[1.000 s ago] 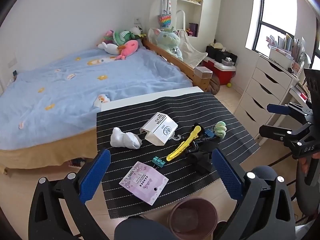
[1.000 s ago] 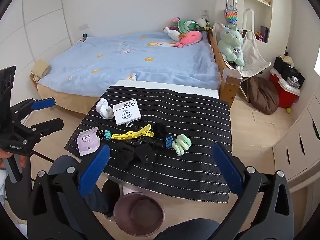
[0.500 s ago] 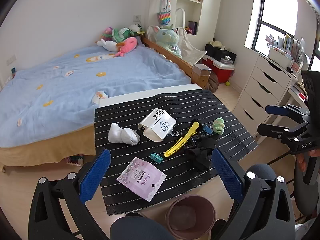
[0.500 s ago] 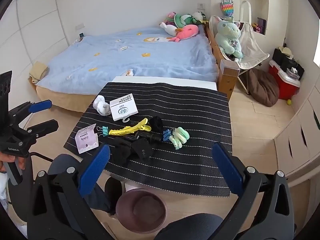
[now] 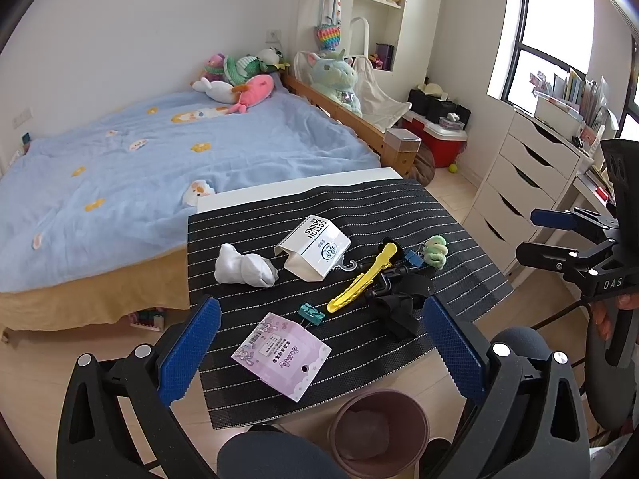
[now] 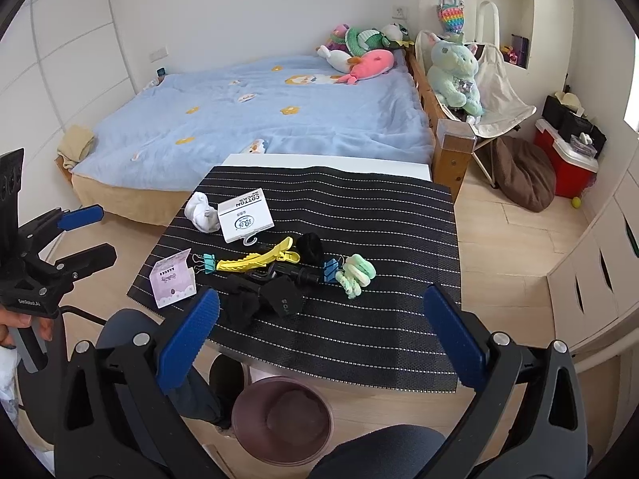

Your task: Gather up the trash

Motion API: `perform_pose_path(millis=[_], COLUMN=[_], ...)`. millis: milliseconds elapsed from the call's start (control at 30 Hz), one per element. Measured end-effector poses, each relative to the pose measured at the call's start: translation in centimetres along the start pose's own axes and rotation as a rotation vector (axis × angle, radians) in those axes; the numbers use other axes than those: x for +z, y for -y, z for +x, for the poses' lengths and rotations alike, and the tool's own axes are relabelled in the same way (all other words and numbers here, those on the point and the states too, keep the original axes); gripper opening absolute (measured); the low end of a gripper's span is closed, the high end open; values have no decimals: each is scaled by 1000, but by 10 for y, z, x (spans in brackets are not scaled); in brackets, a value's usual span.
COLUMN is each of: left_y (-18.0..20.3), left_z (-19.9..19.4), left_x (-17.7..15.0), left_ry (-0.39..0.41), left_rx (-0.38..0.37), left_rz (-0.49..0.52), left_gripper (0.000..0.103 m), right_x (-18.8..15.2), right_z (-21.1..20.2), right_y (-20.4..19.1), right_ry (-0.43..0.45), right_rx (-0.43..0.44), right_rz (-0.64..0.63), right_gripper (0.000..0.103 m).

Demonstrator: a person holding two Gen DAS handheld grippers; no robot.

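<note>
both tools are hanging in the air above the near edge of the surface (image 5: 303,187), nothing in either one. the left tool (image 5: 319,355) has its blue pads spread wide, and the right tool (image 6: 319,343) is just as wide open.

the trash is all on the black striped mat (image 6: 379,207). the pink paper tag (image 5: 281,355) lies right between the left tool's pads in its view, near the mat's front edge, with a teal binder clip (image 5: 310,313) just beyond it. farther in is the white cotton socks box (image 5: 315,247), tipped with its open end toward the crumpled white tissue (image 5: 244,267) beside it. a yellow hair clip (image 6: 255,260), some black stuff (image 6: 263,299), a blue binder clip (image 6: 330,270) and a green scrunchie (image 6: 355,273) sit in the middle of the mat, ahead of the right tool.

the brown bin (image 6: 281,419) is on the floor below the surface's near edge, right under both tools.
</note>
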State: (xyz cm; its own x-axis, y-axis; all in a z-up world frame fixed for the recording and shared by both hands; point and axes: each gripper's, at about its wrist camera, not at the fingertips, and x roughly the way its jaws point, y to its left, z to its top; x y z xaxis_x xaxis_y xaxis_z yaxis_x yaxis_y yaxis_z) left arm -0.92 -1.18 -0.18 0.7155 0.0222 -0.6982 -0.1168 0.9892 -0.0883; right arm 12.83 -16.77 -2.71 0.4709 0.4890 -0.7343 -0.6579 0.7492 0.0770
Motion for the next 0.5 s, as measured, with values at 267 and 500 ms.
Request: perform_pose_path(millis=[267, 500], left_y=[0, -4], left_z=[0, 1], left_x=[-1, 1], left_ry=[2, 14], left_rx=[-3, 0], left_rz=[-5, -11], left_gripper=[97, 97], right_x=[1, 1], right_z=[-2, -2], right_y=[2, 3], right_ry=[-1, -2], right_rx=[-9, -15], right_rz=[-2, -2], right_gripper=[100, 100])
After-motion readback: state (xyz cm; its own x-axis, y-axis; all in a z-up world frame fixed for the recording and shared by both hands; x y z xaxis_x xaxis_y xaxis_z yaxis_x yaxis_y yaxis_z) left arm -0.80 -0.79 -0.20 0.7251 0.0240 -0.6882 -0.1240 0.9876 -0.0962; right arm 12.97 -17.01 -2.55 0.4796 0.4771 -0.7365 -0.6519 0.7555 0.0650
